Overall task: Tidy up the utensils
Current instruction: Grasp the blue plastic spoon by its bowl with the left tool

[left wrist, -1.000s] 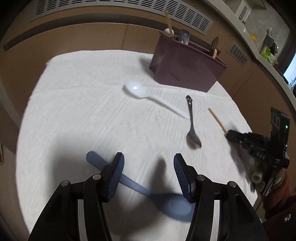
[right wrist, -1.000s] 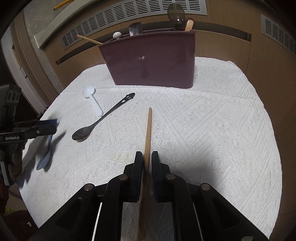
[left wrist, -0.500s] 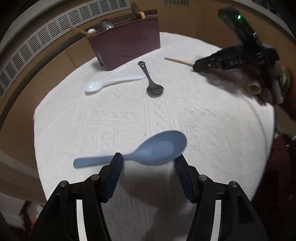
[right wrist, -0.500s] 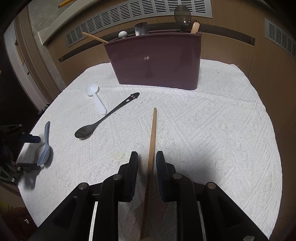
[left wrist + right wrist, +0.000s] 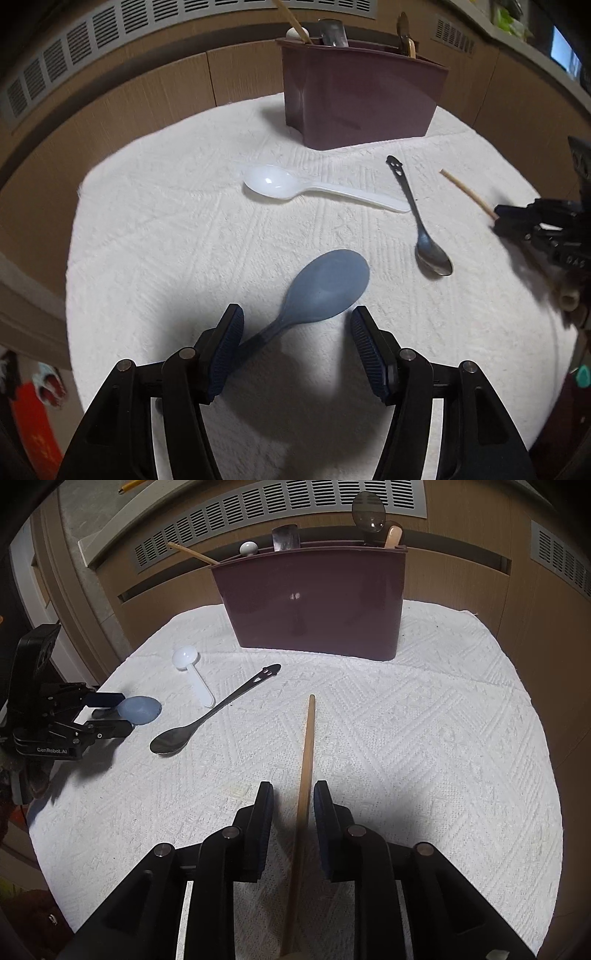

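A white textured cloth covers the table, and at its far side stands a dark red utensil holder with several handles and a spoon bowl sticking up out of its compartments. The left gripper has its fingers wide apart over the near part of the cloth, and a blue spoon lies between them: its bowl points away toward the holder, while its handle runs back to the inner face of the left-hand finger and looks to touch it; the other finger stands clear of the spoon. Beyond it a white plastic spoon lies crosswise on the cloth, its handle tip just beside a dark metal spoon whose bowl points toward the camera. In the right wrist view, the right gripper has its fingers parted a little with a wooden stick running lengthwise through the gap, its far end pointing at the holder; neither pad presses on it, and the stick seems to lie on the cloth. The left gripper shows at the left edge of that view, with the blue spoon's bowl in front of its fingertips.
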### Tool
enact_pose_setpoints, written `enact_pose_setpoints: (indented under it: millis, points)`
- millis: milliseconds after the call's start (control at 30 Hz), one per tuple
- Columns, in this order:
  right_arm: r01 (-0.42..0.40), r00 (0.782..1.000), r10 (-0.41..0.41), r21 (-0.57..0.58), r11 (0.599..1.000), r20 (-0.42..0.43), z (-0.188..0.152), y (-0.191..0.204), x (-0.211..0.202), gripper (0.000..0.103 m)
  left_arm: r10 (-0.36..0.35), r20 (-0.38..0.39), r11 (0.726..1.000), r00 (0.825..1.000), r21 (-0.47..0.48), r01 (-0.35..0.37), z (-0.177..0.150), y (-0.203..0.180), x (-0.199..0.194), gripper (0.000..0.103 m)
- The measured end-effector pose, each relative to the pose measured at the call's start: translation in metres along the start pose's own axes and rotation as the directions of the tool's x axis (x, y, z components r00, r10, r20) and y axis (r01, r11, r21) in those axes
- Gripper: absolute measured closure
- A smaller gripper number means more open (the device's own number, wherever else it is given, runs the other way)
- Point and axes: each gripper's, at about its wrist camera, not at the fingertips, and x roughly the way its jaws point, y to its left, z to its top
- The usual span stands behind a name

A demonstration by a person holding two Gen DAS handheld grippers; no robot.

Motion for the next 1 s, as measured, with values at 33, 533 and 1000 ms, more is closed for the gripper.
enact_pose_setpoints:
  millis: [33, 533, 1000]
  points:
    - [0.001, 1.000, -0.001, -0.002, 1.000, 0.000, 0.000, 0.001, 0.000, 0.082, -0.020, -0.003, 1.000, 1.000, 0.000, 0.020, 0.000, -0.002, -0.001, 0.042]
    - [0.007, 1.000, -0.007, -0.043, 0.999, -0.003, 0.001, 0.006, 0.000, 0.075, -0.093, -0.035, 0.995, 0.995, 0.028, 0.094, -0.008, -0.018, -0.017, 0.042]
    - [0.086, 0.995, -0.089, -0.070, 0.994, -0.038, 0.038, 0.012, 0.020, 0.097, -0.083, -0.102, 0.990, 0.991, 0.107, 0.094, -0.003, -0.034, 0.000, 0.042]
